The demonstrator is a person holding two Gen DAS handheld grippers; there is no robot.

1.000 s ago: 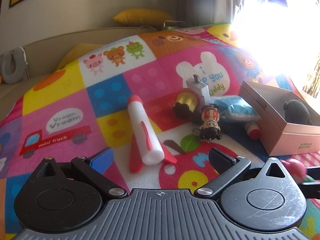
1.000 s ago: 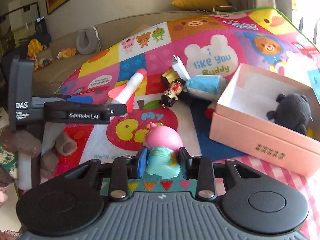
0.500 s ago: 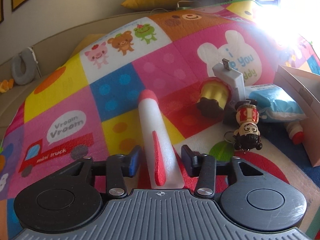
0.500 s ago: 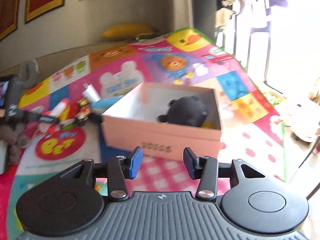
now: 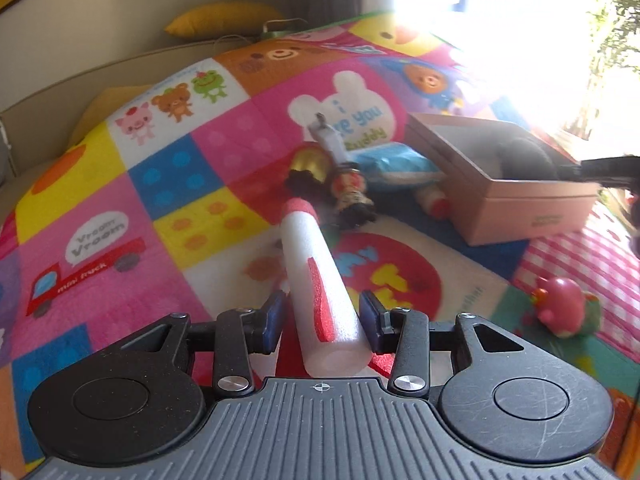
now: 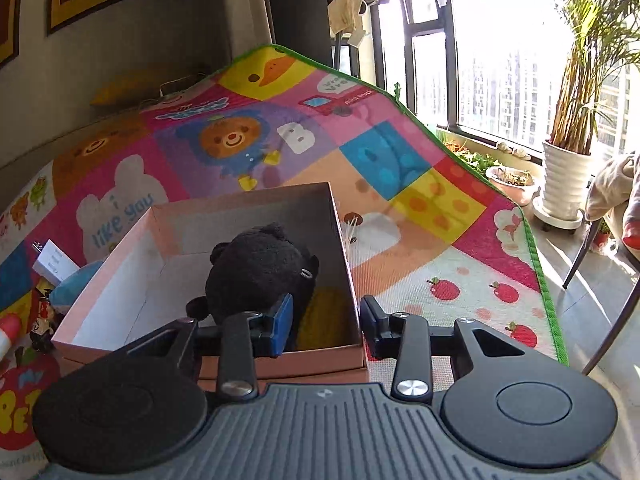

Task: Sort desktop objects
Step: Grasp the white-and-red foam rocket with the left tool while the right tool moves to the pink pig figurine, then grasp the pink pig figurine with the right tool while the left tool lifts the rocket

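My left gripper [image 5: 322,318] is shut on a white foam rocket [image 5: 316,264] with red fins, and its jaws are still closing. The rocket's red tip points at a small figurine [image 5: 352,196]. A pink box [image 6: 280,360] holds a black plush [image 6: 256,272] and something yellow [image 6: 328,312]. My right gripper [image 6: 326,324] hovers at the box's near right corner with the box wall between its jaws. The jaws are closing but press on nothing. A pink and green toy [image 5: 560,308] lies on the mat, right of the rocket.
The colourful play mat [image 6: 400,208] also carries a gold-topped object [image 5: 308,168], a white charger [image 5: 332,140], a blue packet [image 5: 396,164] and a small red-and-white bottle [image 5: 432,200], all left of the box [image 5: 520,208]. Beyond the mat's right edge are potted plants [image 6: 568,176] and a window.
My left gripper closed round the foam rocket and raised it off the mat. My right gripper let go of the pink toy, now on the mat, and swung over to the box.
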